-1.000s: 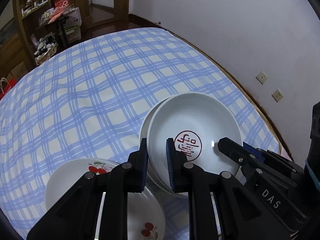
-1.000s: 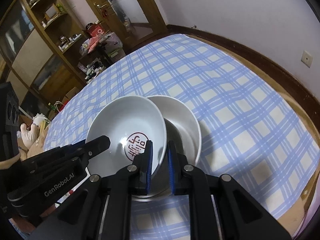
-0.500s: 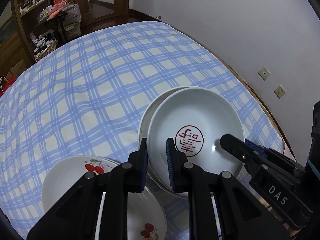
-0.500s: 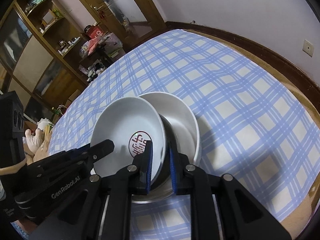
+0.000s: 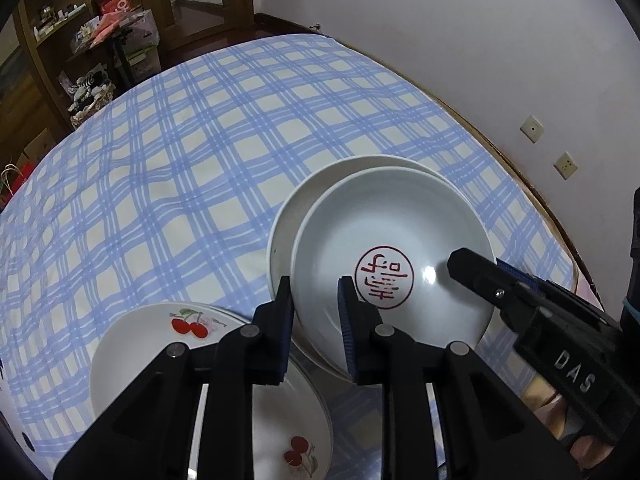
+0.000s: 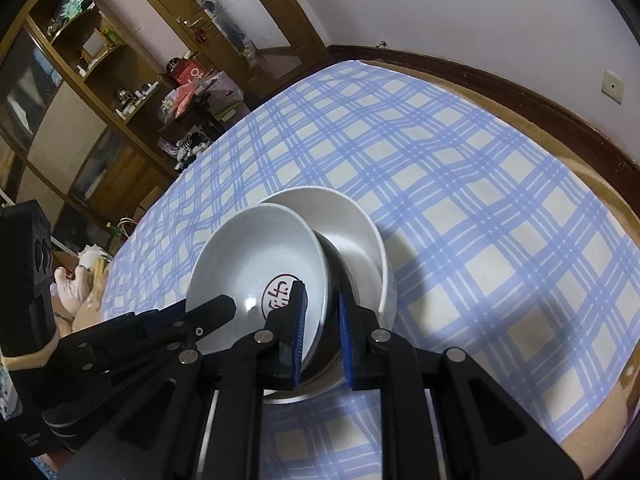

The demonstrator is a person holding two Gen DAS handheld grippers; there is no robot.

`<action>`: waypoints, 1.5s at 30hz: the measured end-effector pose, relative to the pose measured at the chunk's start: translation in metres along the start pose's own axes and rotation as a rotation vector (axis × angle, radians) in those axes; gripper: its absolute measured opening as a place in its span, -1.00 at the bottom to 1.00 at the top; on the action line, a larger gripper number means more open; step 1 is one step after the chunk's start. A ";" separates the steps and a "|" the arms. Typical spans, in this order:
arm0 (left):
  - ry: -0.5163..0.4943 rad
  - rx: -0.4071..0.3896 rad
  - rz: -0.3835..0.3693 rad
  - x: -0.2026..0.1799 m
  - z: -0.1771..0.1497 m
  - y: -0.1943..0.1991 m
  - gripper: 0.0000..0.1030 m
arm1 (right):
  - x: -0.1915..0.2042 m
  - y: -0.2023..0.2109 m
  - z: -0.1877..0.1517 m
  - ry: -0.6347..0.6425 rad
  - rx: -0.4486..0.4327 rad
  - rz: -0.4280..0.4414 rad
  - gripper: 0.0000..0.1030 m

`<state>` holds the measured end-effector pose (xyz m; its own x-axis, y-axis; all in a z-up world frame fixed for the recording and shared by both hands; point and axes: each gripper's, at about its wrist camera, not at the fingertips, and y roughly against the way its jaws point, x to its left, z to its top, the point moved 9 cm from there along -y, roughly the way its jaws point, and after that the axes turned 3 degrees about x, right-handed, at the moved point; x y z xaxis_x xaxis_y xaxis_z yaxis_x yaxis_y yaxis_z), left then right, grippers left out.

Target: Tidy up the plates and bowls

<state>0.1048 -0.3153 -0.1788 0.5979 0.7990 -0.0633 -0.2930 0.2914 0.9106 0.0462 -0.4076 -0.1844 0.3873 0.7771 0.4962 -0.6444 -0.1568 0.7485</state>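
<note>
A white bowl with a red seal (image 5: 392, 256) leans tilted inside a larger white bowl (image 5: 300, 208) on the blue checked cloth. My left gripper (image 5: 316, 316) straddles its near rim. Its jaws are opening, and the pads stand slightly apart from the rim. From the other side, my right gripper (image 6: 320, 320) is shut on the same bowl (image 6: 256, 256), one pad inside and one outside the rim. The larger white bowl (image 6: 352, 224) lies behind it. A grey metallic rim (image 6: 288, 396) shows beneath.
Two white plates with cherry prints (image 5: 160, 344) lie stacked at the near left. The checked cloth (image 5: 200, 160) stretches far back. A wall with sockets (image 5: 532, 128) runs along the right edge. Shelves and clutter (image 6: 120, 80) stand beyond. A person's hand (image 6: 76, 292) holds the left gripper.
The gap between my left gripper's pads has widened a little around the bowl rim. The right gripper keeps its grip. Bowls and plates stay where they were.
</note>
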 end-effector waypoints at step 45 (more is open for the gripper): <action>-0.006 -0.023 0.075 0.053 0.007 0.002 0.18 | -0.061 0.017 0.010 -0.198 -0.011 -0.115 0.77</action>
<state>0.1413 -0.2764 -0.1770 0.5785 0.8157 0.0073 -0.3542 0.2431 0.9030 0.0182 -0.4636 -0.1981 0.5798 0.6545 0.4852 -0.5951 -0.0665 0.8009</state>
